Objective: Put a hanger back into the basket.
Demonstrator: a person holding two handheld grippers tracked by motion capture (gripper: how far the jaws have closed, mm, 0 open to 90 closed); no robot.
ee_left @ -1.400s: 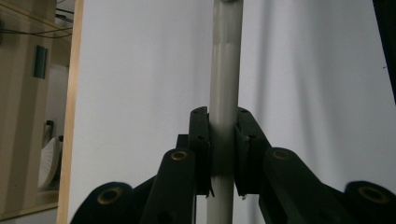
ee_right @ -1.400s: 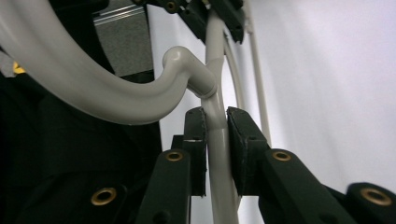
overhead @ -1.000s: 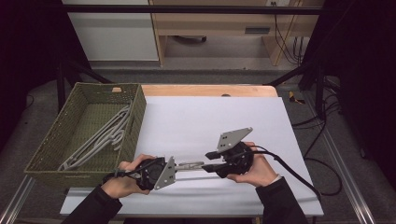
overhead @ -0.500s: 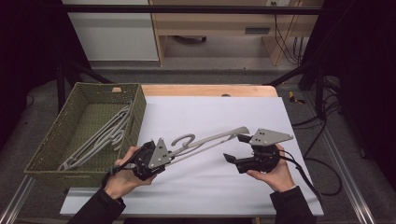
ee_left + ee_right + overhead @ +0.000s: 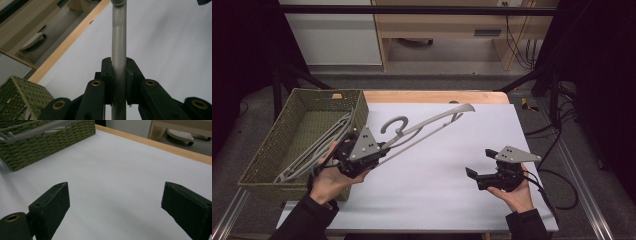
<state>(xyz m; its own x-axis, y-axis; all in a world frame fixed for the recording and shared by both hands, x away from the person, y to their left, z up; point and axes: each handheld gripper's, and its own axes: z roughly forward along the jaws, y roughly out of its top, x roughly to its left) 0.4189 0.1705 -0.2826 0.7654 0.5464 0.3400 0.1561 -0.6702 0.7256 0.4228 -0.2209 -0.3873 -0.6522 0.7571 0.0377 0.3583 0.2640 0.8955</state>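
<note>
Left gripper point(image 5: 379, 150) clamps a grey hanger point(image 5: 427, 123), which points toward 2 o'clock beside the basket point(image 5: 272, 150). Right gripper point(image 5: 479, 165), at 4 o'clock, has just been opening, with nothing between its jaws.

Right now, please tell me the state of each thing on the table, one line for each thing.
Grey hanger: lifted off the table, tilted, one end clamped.
Left hand-held gripper: shut on the grey hanger.
Right hand-held gripper: open, nothing between its jaws; they have just been opening.
Woven basket: open-topped, at the table's left edge, with more hangers lying inside.
</note>
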